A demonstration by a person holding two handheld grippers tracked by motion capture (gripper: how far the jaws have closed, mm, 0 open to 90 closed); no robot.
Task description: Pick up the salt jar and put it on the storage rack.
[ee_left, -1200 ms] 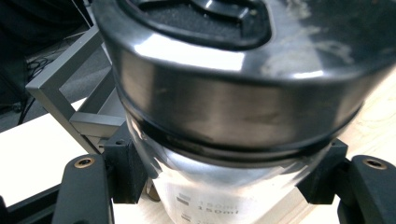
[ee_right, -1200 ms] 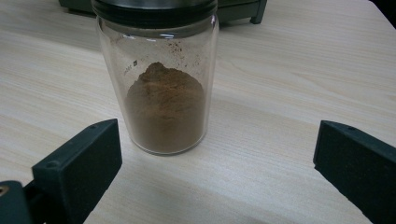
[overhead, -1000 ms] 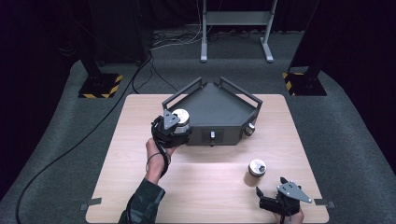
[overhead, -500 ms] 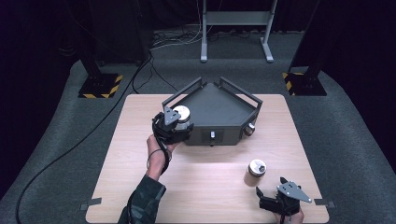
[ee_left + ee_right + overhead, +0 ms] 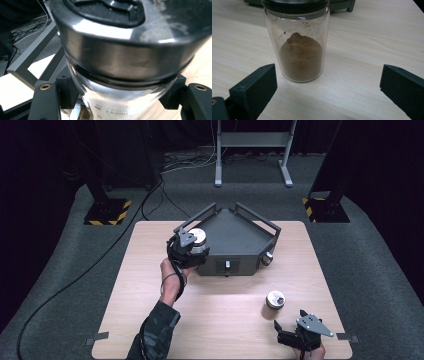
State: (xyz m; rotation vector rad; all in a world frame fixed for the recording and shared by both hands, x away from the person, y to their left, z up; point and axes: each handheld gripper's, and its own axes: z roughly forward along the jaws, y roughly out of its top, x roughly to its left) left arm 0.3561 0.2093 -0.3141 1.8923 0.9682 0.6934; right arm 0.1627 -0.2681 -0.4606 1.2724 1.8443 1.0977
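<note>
The left gripper (image 5: 192, 247) is clamping a glass jar (image 5: 120, 100) below its metal lid (image 5: 125, 55) over the dark rack's (image 5: 235, 237) corner (smooth glass could slip). The right gripper (image 5: 325, 92) is waiting, jaws wide, before the spice jar (image 5: 297, 47) on the table (image 5: 150, 285).

Bright lit table (image 5: 150, 270), dark surroundings, glare on blurred close jar lid (image 5: 120, 60), soft shadows

Ahead of your right gripper (image 5: 327, 92) stands a glass jar (image 5: 297, 42), upright on the wooden table (image 5: 367, 40), partly filled with brown powder (image 5: 300, 58). Your jaws gape wide, short of the jar, touching nothing.
</note>
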